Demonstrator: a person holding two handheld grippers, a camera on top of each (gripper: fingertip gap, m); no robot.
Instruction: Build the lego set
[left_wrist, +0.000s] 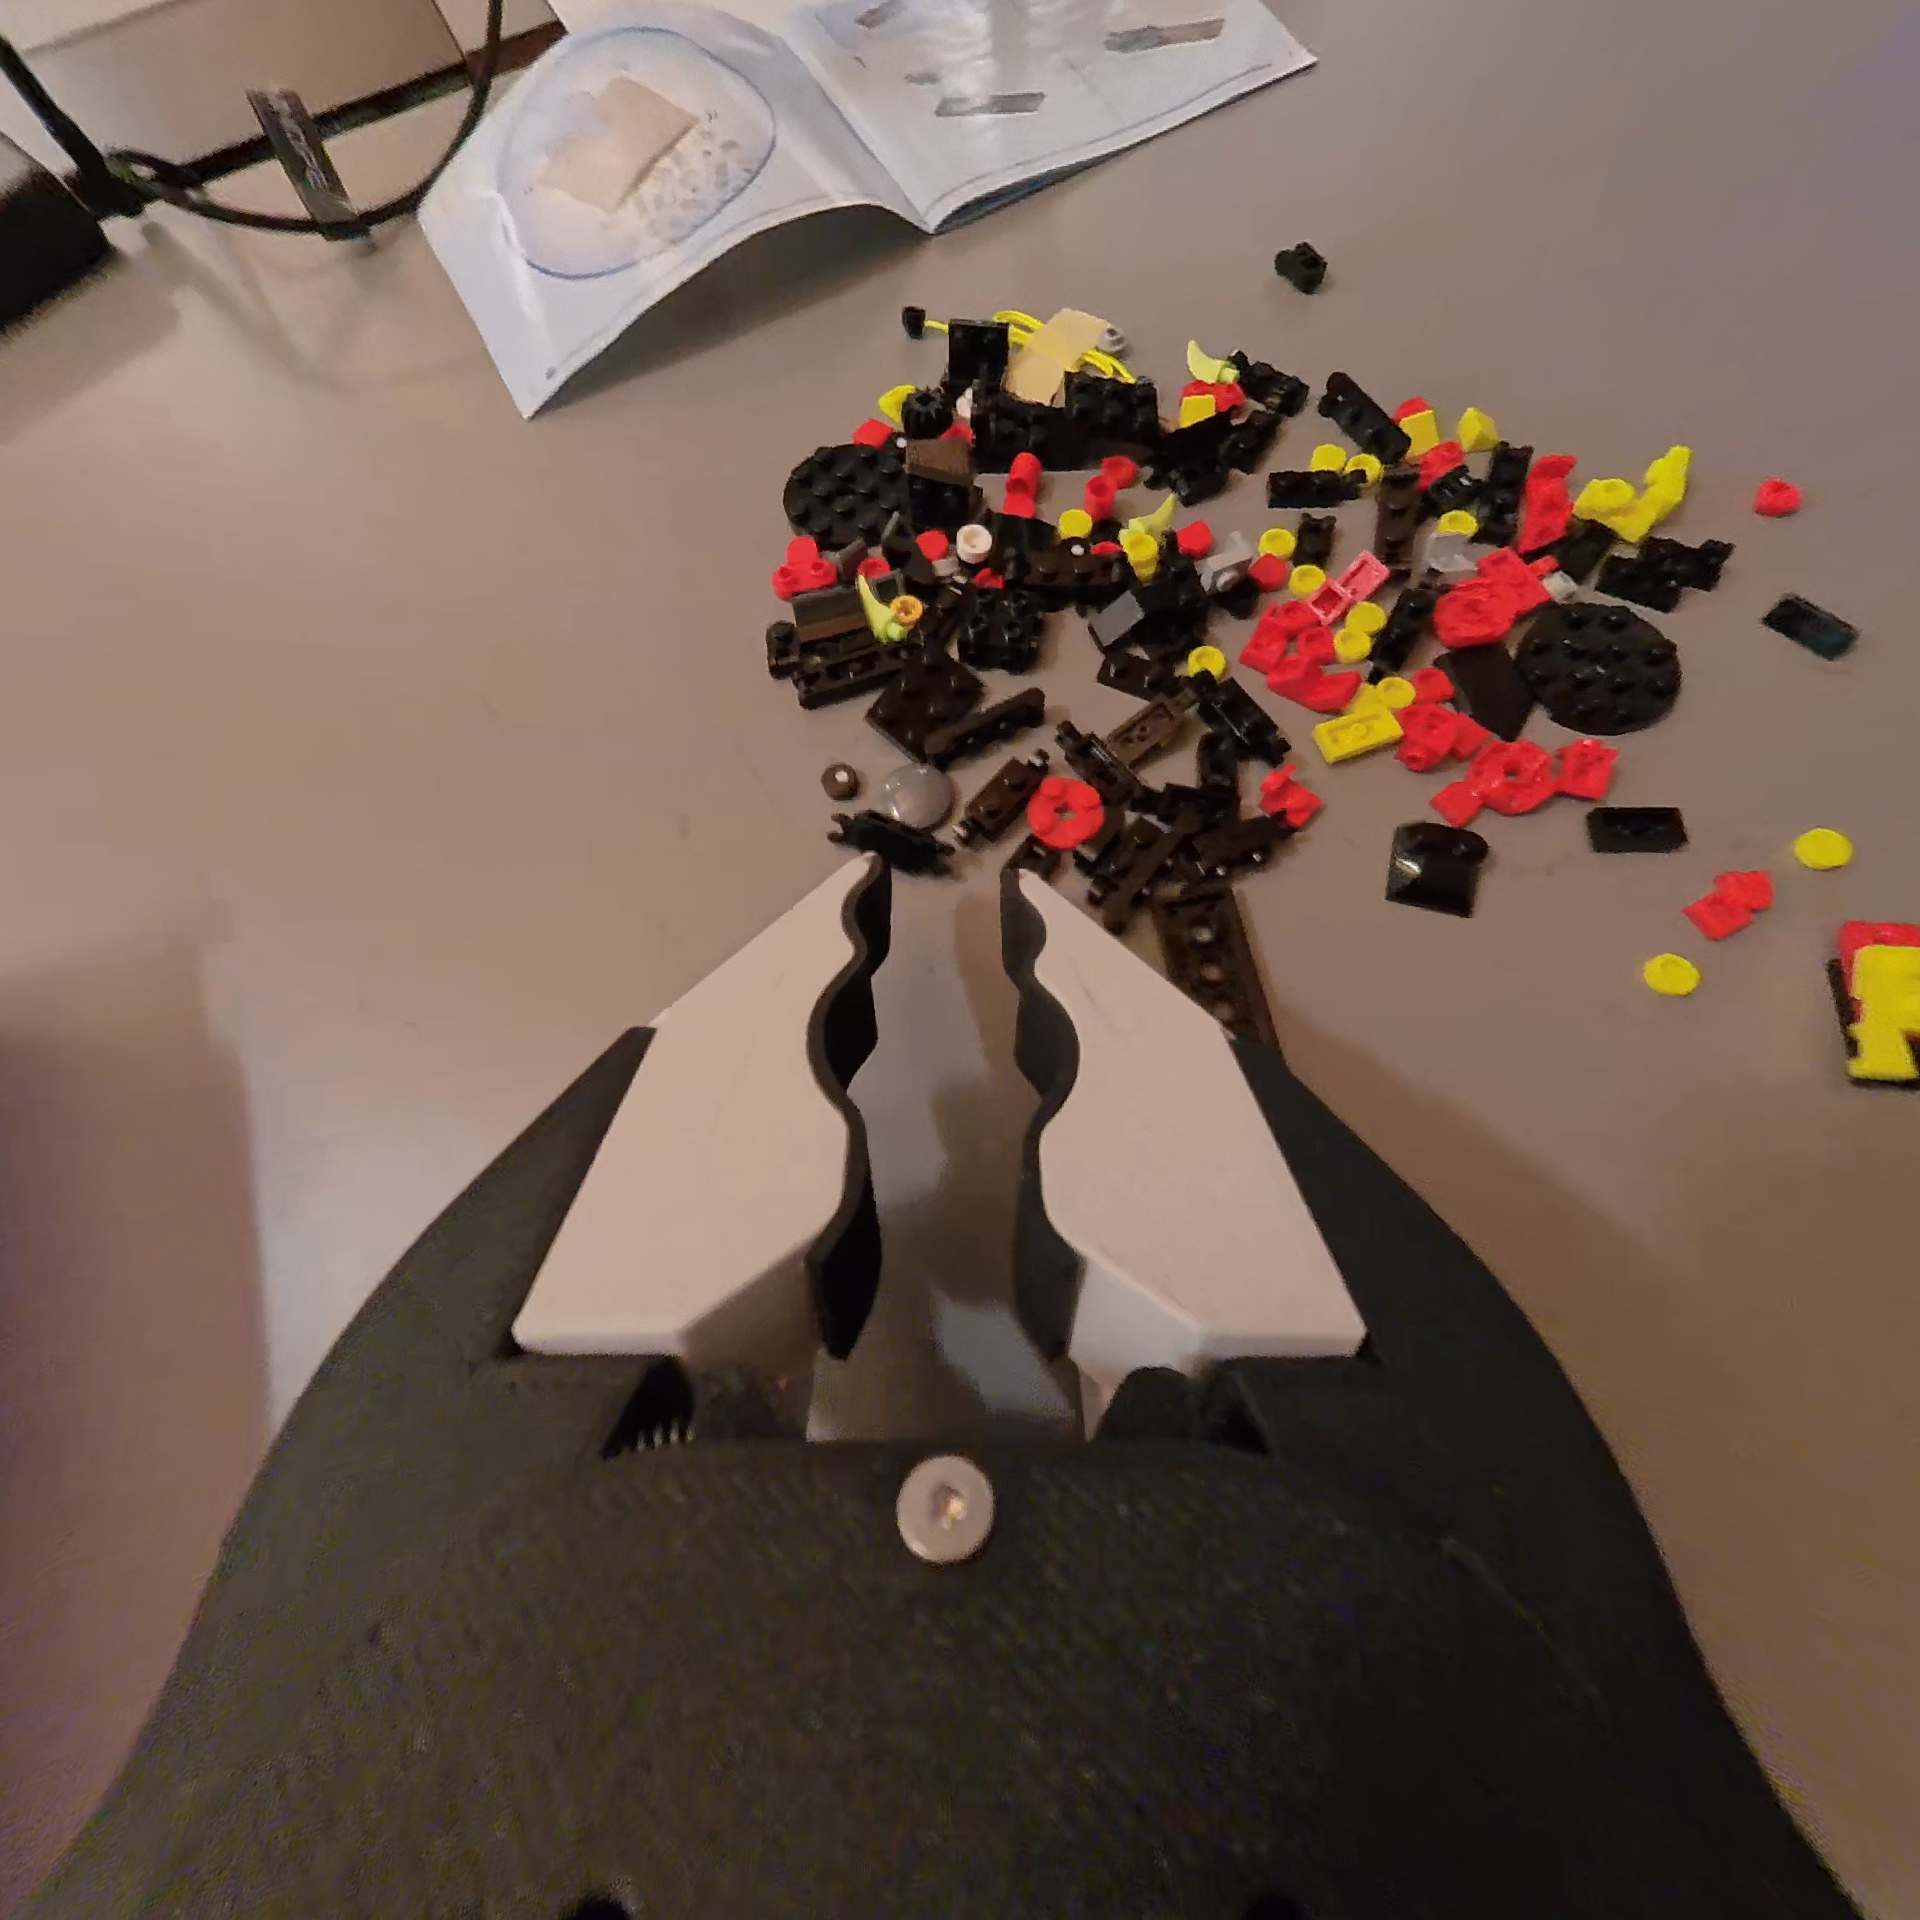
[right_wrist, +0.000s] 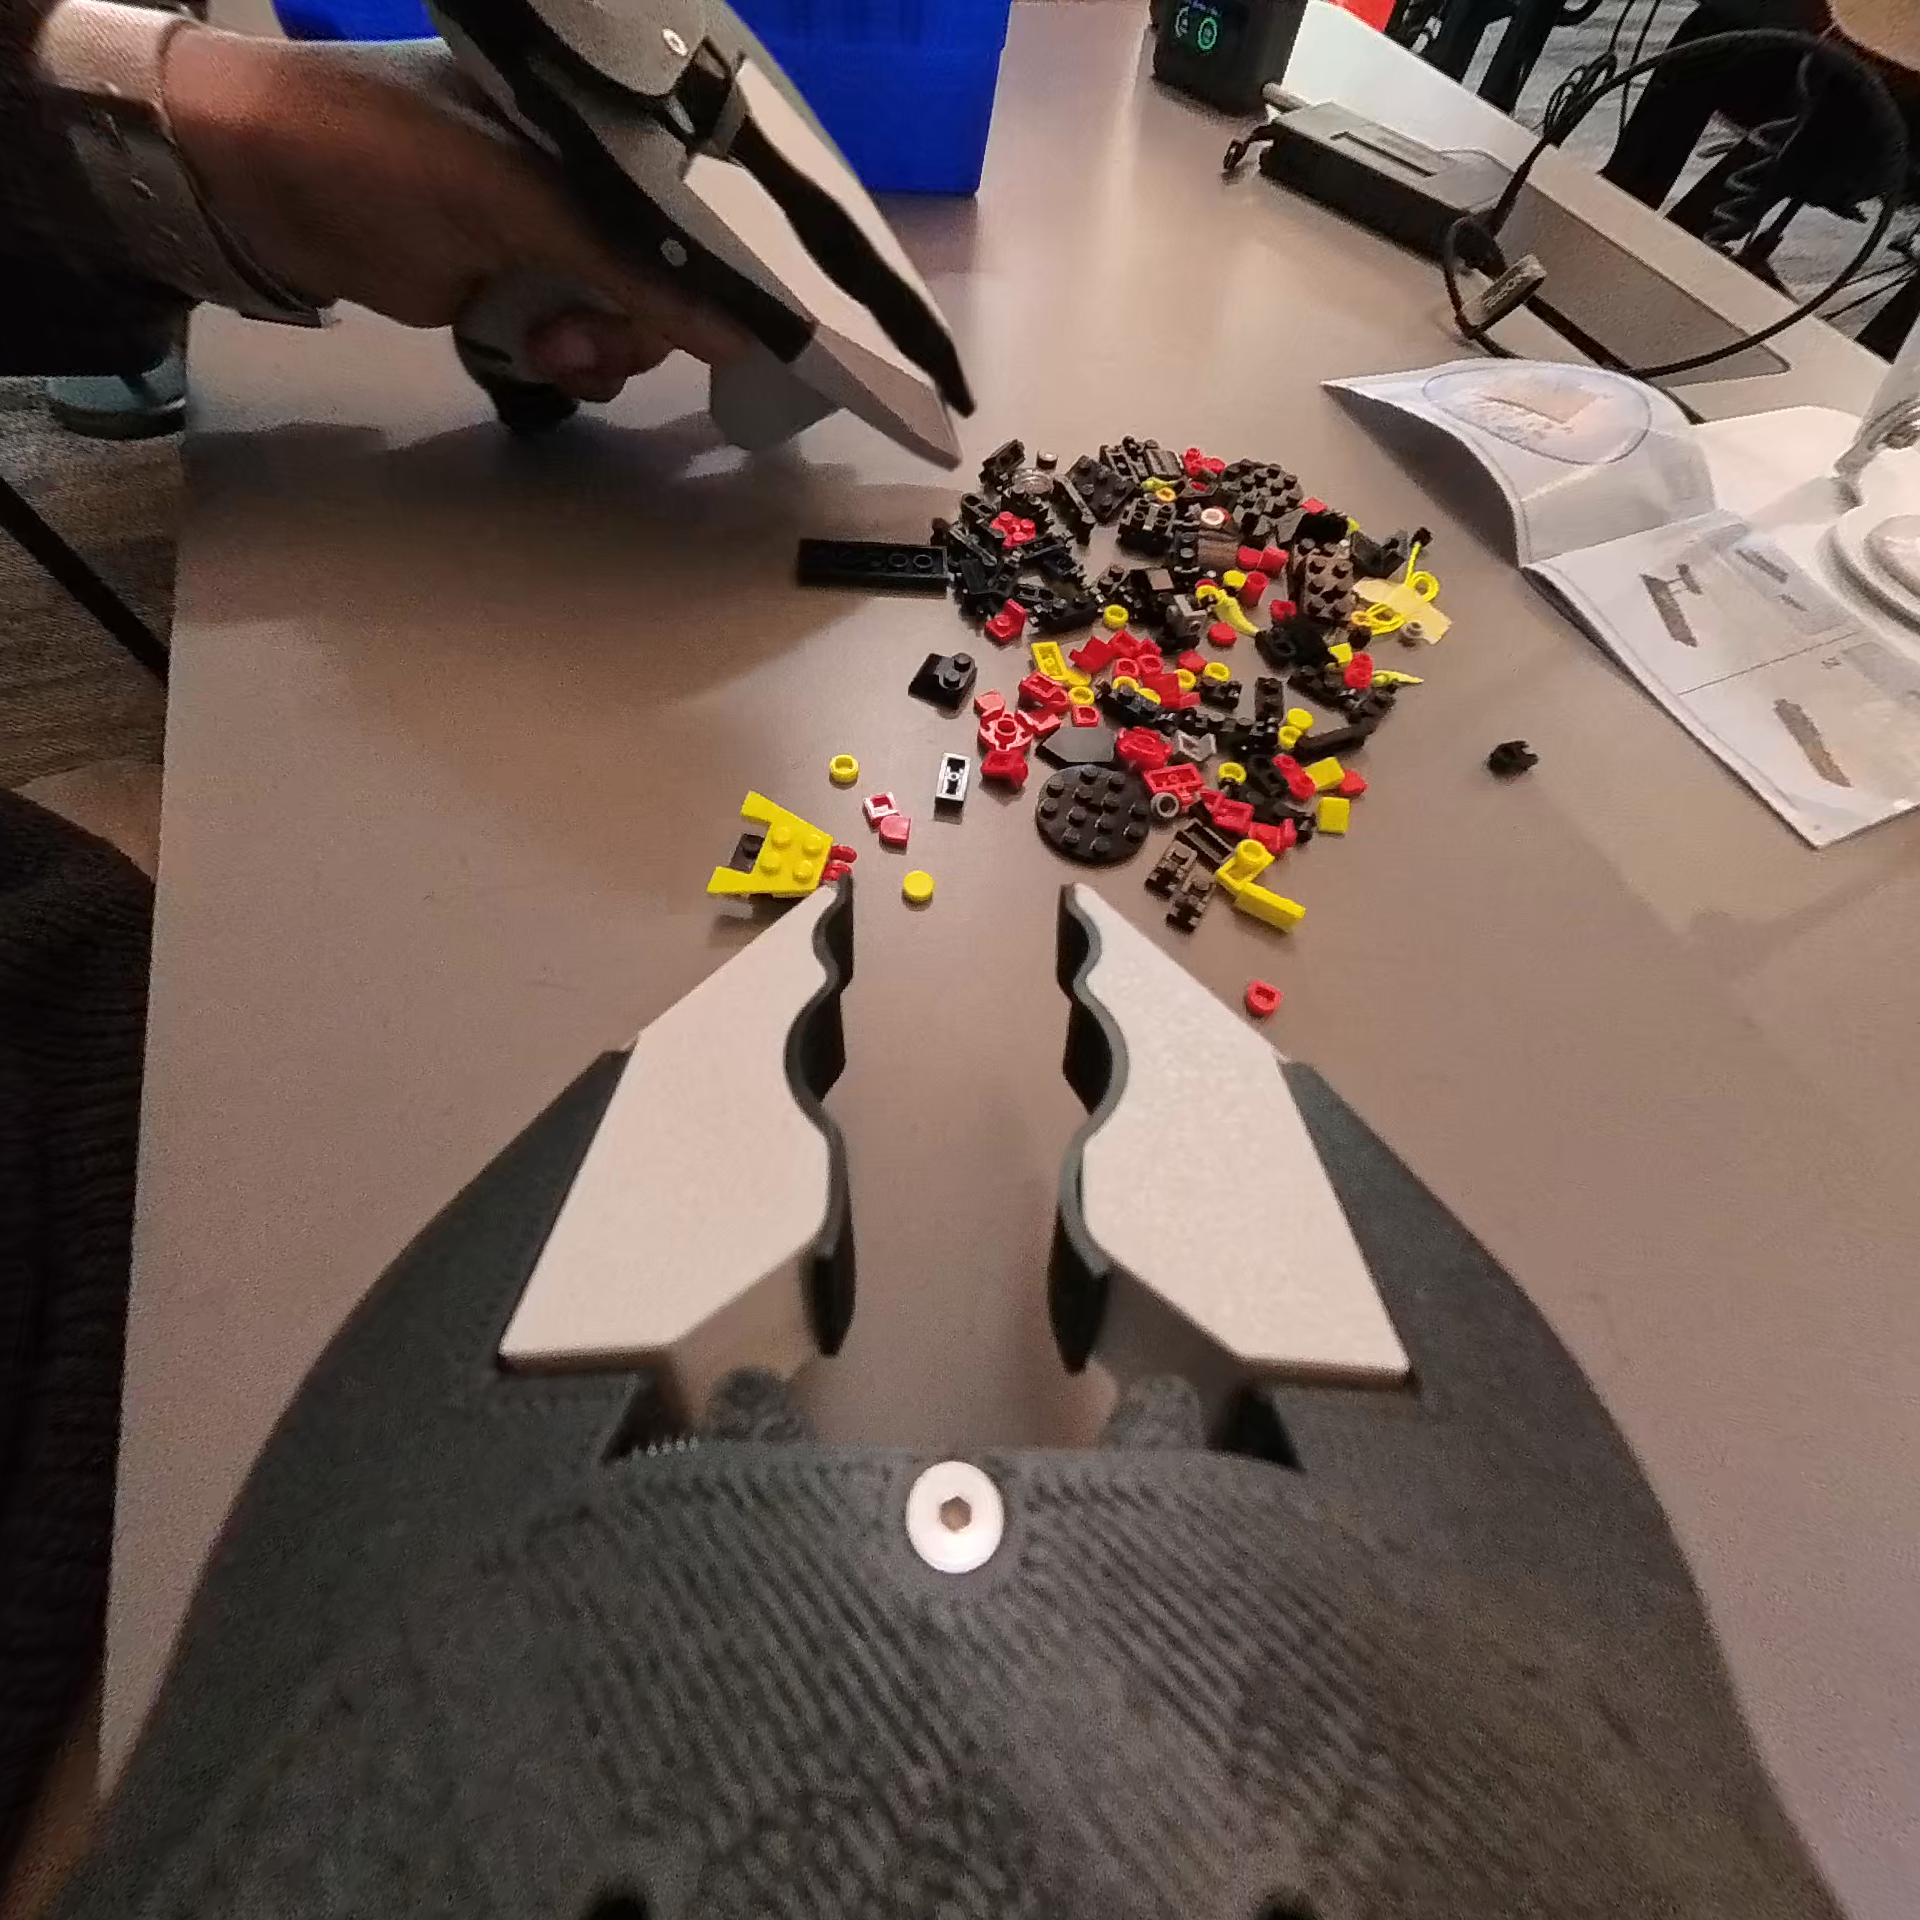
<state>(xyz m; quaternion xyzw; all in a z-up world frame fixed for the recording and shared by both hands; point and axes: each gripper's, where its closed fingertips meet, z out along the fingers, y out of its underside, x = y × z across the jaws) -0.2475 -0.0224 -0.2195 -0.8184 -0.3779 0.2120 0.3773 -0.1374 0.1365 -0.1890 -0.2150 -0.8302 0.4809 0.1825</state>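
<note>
The left hand-held gripper (left_wrist: 943, 878) was held low over the table (left_wrist: 416, 727) with its fingers spread a little and nothing between them. Just ahead of its fingertips lay the near edge of a pile of lego pieces (left_wrist: 1195, 582), mostly black, red and yellow; a long black plate with holes (left_wrist: 1210, 961) lay just beside its right finger. Farther ahead and to the left an open instruction booklet (left_wrist: 831, 135) was spread on the table, and a black cable (left_wrist: 260, 197) was seen beyond that, at the far left.

The right hand-held gripper (right_wrist: 954, 899) was also held above the table, its fingers spread wider and likewise empty. Just beyond its left fingertip sat a small yellow assembly (right_wrist: 774, 860) with red bits at its side, and a yellow round stud (right_wrist: 917, 885) lay in front of the gap between the fingers. The main pile was spread farther ahead and slightly right, with a black round plate (right_wrist: 1093, 816) at its near side. The booklet lay to the far right. Ahead and to the left the other hand-held gripper, gripped by a person's hand (right_wrist: 416, 208), was pointed down at the far edge of the pile. A blue bin (right_wrist: 883, 94) stood behind it.
</note>
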